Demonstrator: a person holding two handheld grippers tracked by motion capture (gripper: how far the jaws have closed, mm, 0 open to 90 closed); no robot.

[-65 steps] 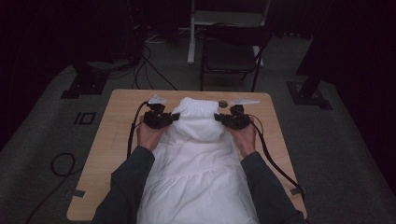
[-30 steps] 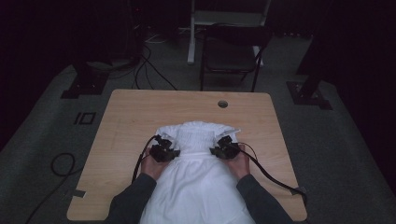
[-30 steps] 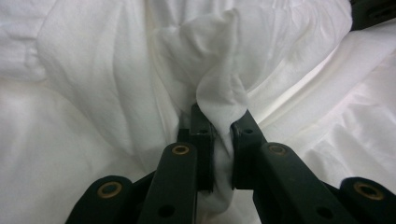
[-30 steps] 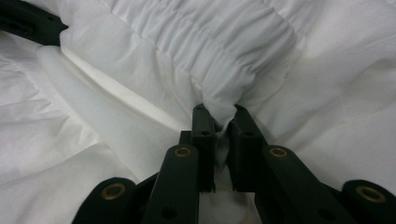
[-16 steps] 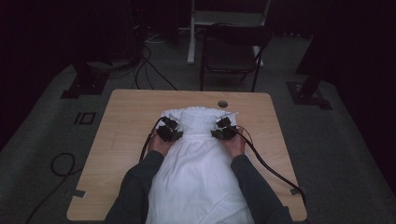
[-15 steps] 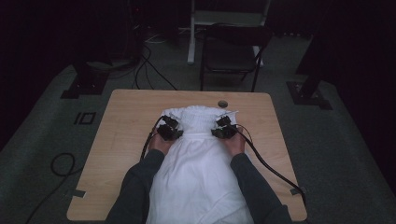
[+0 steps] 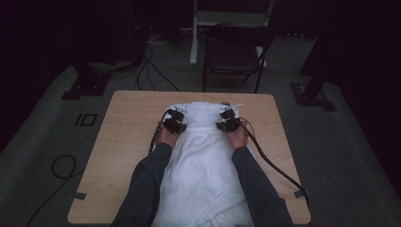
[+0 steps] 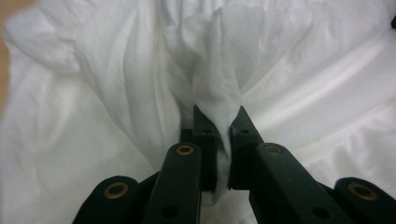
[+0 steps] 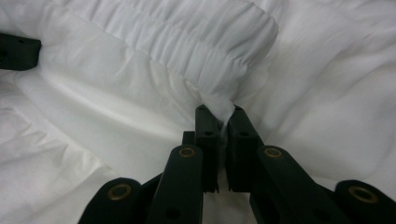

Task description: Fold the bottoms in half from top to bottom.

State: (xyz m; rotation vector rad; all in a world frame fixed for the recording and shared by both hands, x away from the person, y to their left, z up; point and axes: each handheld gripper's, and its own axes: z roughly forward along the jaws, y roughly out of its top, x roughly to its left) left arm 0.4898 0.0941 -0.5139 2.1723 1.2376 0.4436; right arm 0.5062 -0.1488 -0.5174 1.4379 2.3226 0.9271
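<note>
- White garment spread down the middle of the wooden table, gathered waistband at the far end, near hem spilling off the edge by the person's lap.
- Left gripper clamped on a bunched pinch of fabric at the left side of the waistband; jaws just squeezed in a bit more, cloth wedged between them.
- Right gripper same deal, jaws just tightened onto a fold right under the elastic.
- Both pinches level across the garment, probably so the top edge stayed straight for a fold or a drag.
- Cloth kept low, likely to stop bunching.
- Folding chair parked beyond the table, out of the way.
</note>
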